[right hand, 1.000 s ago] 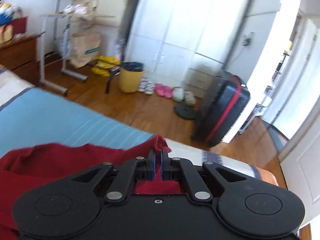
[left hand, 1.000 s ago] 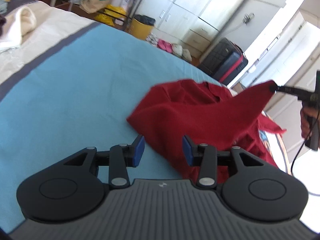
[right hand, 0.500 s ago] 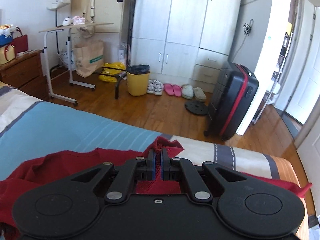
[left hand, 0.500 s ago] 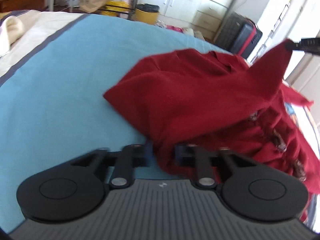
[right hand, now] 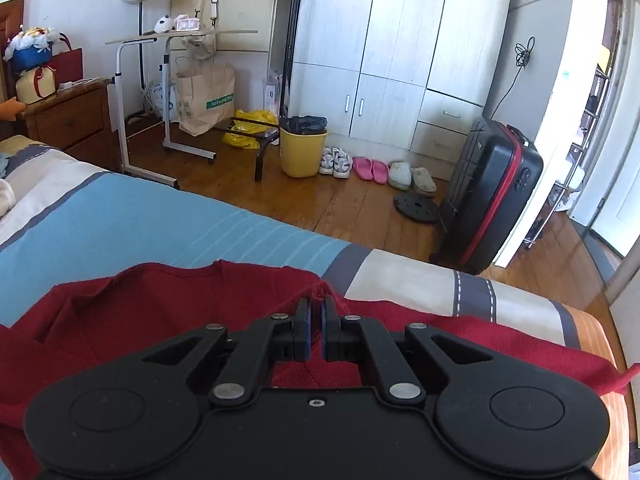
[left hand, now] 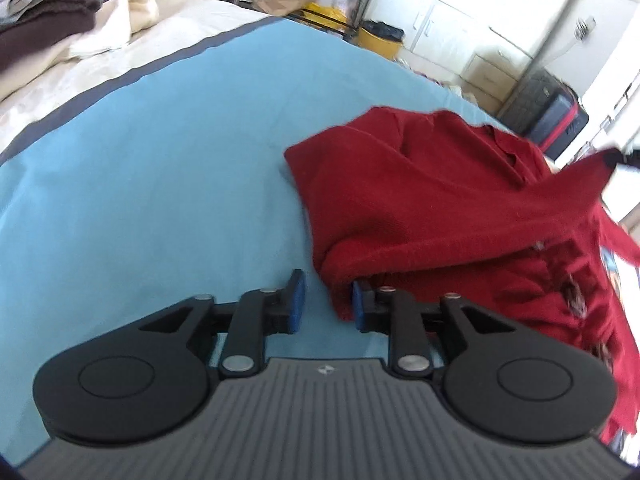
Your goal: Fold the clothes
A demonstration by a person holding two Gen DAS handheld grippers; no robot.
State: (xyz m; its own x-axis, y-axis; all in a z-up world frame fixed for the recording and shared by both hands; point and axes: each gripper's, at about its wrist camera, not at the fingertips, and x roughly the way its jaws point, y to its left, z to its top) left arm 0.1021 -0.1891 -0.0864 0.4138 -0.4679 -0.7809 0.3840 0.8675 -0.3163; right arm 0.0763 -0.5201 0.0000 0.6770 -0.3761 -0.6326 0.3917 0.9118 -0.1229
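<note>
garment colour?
Dark red garment, plain knit; left wrist view shows it best.

The red garment [left hand: 440,208] hides part of one left gripper [left hand: 326,304] finger; its right side blurs, cut off at the frame edge.

— The red garment [left hand: 440,200] at three o'clock: what cloth?
— A knit, matt, faintly fuzzy. The blue bedsheet [left hand: 160,180] at nine o'clock is smooth, flat-woven cloth.
— And the left gripper [left hand: 325,304]?
— Matt black plastic arms, dull metal rivets, blue rubbery pads [left hand: 296,300], a ribbed grey body.
— The floor [right hand: 352,208] at twelve o'clock, right view?
— Glossy wood planks. The suitcase [right hand: 488,196] at two o'clock is a hard black shell with a sheen.
</note>
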